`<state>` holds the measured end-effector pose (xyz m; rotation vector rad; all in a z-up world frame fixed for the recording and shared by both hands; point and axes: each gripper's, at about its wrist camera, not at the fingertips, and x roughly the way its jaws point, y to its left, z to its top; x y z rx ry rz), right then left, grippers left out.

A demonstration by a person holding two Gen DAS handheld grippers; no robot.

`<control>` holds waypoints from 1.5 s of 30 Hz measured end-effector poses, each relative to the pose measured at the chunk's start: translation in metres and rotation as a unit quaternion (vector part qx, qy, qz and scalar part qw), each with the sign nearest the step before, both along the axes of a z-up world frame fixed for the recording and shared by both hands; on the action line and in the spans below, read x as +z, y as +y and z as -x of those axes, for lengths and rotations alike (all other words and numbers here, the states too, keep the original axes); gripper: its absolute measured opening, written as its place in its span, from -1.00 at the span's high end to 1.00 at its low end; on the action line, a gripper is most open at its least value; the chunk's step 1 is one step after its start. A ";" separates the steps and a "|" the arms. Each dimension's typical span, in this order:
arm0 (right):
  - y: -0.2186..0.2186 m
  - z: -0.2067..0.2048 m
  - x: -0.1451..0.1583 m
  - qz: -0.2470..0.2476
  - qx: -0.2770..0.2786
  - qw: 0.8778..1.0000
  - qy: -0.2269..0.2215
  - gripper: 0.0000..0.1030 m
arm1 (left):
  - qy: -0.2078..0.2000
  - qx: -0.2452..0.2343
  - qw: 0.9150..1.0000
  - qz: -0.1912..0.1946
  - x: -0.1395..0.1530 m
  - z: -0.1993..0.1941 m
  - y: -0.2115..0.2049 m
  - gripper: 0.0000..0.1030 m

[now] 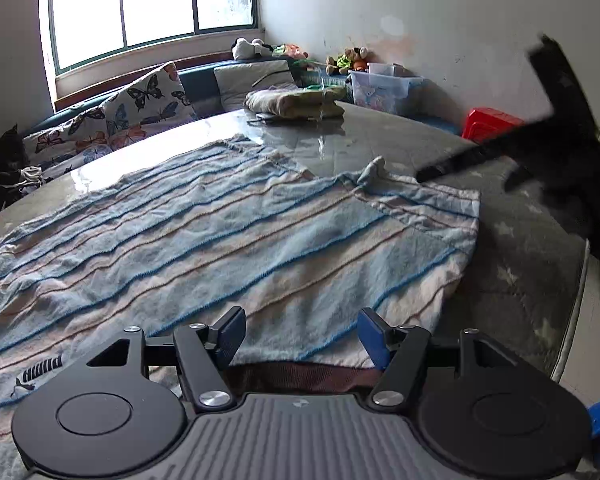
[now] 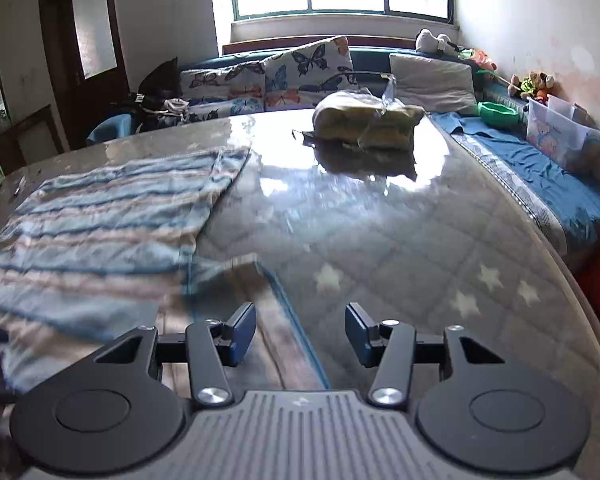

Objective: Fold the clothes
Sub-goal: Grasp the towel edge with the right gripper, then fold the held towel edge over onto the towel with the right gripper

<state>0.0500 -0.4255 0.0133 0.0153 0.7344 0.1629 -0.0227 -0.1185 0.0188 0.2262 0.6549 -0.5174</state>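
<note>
A blue, white and beige striped garment (image 1: 228, 240) lies spread flat on the glass-topped table (image 1: 380, 132), with a small logo near its close left edge. My left gripper (image 1: 302, 334) hovers over the garment's near hem, open, with nothing pinched between its blue pads. The right gripper (image 1: 540, 152) appears as a dark blur past the garment's right corner. In the right wrist view the garment (image 2: 100, 220) fills the left side, and its edge runs under my right gripper (image 2: 302, 332). That gripper is open over the table (image 2: 380, 240), its jaws gripping nothing.
A folded yellowish stack of clothes (image 1: 296, 104) (image 2: 368, 120) sits at the table's far side. Behind it is a sofa with butterfly cushions (image 1: 140, 108). A clear plastic box (image 1: 380, 88) and a red stool (image 1: 488, 120) stand to the right, beyond the table's curved edge.
</note>
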 end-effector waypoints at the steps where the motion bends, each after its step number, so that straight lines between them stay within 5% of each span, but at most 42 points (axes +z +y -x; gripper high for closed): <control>1: -0.001 0.006 0.000 0.003 -0.001 1.000 0.002 0.02 | -0.002 0.000 1.000 0.001 0.001 0.000 0.000 -0.29; 10: 0.006 0.039 -0.008 0.019 -0.024 1.000 0.000 0.05 | -0.004 0.006 1.000 -0.005 0.001 -0.002 -0.006 -0.41; 18: 0.012 0.049 -0.006 0.008 -0.035 0.999 -0.007 0.73 | -0.005 0.013 1.000 -0.005 0.002 -0.003 -0.008 -0.59; 21: 0.013 0.052 0.000 0.000 -0.038 0.999 -0.020 0.79 | -0.005 0.013 1.000 -0.005 0.001 -0.004 -0.009 -0.60; 33: 0.071 0.066 0.064 -0.027 0.080 0.993 -0.080 0.82 | -0.019 0.039 0.999 0.012 0.008 0.001 0.011 -0.67; 45: 0.154 0.049 0.032 -0.028 0.185 0.982 -0.021 0.58 | -0.022 0.076 0.997 0.019 0.013 0.004 0.040 -0.69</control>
